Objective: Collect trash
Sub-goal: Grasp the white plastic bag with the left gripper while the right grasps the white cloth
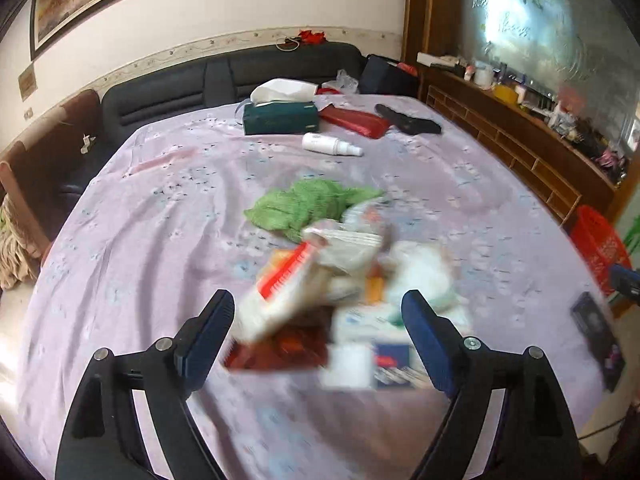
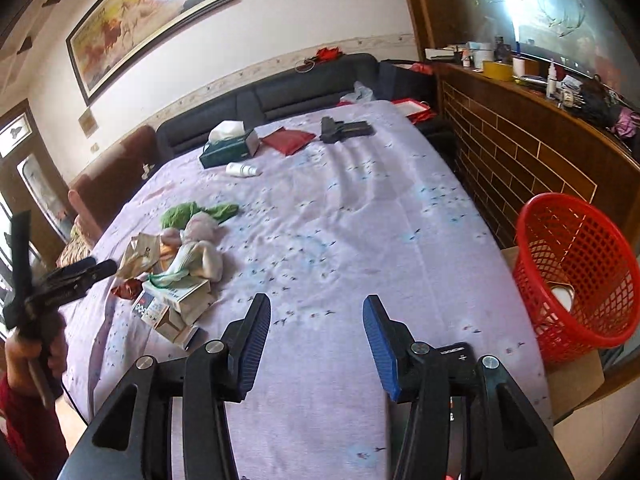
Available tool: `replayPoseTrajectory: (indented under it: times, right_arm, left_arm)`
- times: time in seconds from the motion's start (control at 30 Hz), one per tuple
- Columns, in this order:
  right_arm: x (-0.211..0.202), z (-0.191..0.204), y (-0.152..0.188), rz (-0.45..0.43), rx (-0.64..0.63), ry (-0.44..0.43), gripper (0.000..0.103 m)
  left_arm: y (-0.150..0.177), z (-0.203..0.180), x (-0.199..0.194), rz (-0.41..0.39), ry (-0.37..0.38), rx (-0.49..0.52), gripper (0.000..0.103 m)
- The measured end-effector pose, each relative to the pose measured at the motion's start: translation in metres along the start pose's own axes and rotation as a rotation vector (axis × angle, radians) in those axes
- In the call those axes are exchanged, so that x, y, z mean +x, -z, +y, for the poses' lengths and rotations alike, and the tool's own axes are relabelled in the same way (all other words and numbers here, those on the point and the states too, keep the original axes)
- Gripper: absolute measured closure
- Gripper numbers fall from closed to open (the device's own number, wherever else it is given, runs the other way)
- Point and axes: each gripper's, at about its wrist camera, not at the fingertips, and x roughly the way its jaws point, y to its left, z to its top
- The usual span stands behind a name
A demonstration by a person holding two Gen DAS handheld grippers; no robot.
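Note:
A pile of trash, made of wrappers, small cartons and crumpled tissue, lies on the lilac tablecloth, blurred in the left wrist view. My left gripper is open, its fingers standing either side of the pile's near end without pressing it. In the right wrist view the same pile sits at the table's left side, with the left gripper held by a hand just beside it. My right gripper is open over bare cloth, nothing between its fingers. A red mesh basket stands off the table's right edge.
A green cloth lies just beyond the pile. Farther back are a green tissue box, a white bottle, a red pouch and a black object. A dark sofa and a wooden shelf border the table.

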Motion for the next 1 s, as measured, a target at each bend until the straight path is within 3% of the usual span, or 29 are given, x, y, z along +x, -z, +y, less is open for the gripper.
replayPoseTrajectory:
  times: [0.07, 0.13, 0.2, 0.23, 0.3, 0.33, 0.47, 0.7, 0.9, 1.0]
  right_arm:
    - [0.003, 0.003, 0.001, 0.010, -0.001, -0.006, 0.051]
    - [0.003, 0.005, 0.002, 0.014, -0.006, -0.007, 0.051]
    - [0.003, 0.009, 0.002, 0.016, -0.017, 0.000, 0.051]
    - [0.003, 0.010, 0.002, 0.019, -0.020, 0.002, 0.051]
    - [0.005, 0.011, 0.002, 0.024, -0.020, 0.003, 0.051]
    - [0.008, 0.011, 0.001, 0.030, -0.017, 0.001, 0.051]
    - [0.021, 0.016, -0.003, 0.069, 0.001, -0.049, 0.051]
    - [0.054, 0.042, -0.017, 0.149, 0.011, -0.160, 0.051]
    - [0.105, 0.073, -0.038, 0.210, 0.040, -0.257, 0.039]
    - [0.137, 0.086, -0.046, 0.254, 0.067, -0.282, 0.038]
  left_arm:
    - [-0.004, 0.004, 0.024, 0.057, 0.046, 0.026, 0.019]
    - [-0.007, 0.011, 0.043, 0.065, -0.002, 0.010, 0.019]
    - [-0.008, 0.009, 0.057, 0.093, 0.046, 0.014, 0.022]
    - [-0.008, 0.011, 0.063, 0.099, 0.053, -0.004, 0.032]
    - [-0.009, 0.012, 0.068, 0.108, 0.071, -0.040, 0.041]
    - [-0.008, 0.012, 0.068, 0.103, 0.077, -0.052, 0.058]
    - [-0.005, 0.013, 0.064, 0.077, 0.079, -0.095, 0.075]
    - [0.001, 0.008, 0.022, -0.028, 0.051, -0.105, 0.075]
    - [0.015, -0.002, -0.018, -0.114, 0.067, -0.098, 0.075]
    - [0.020, -0.005, -0.027, -0.129, 0.082, -0.096, 0.075]
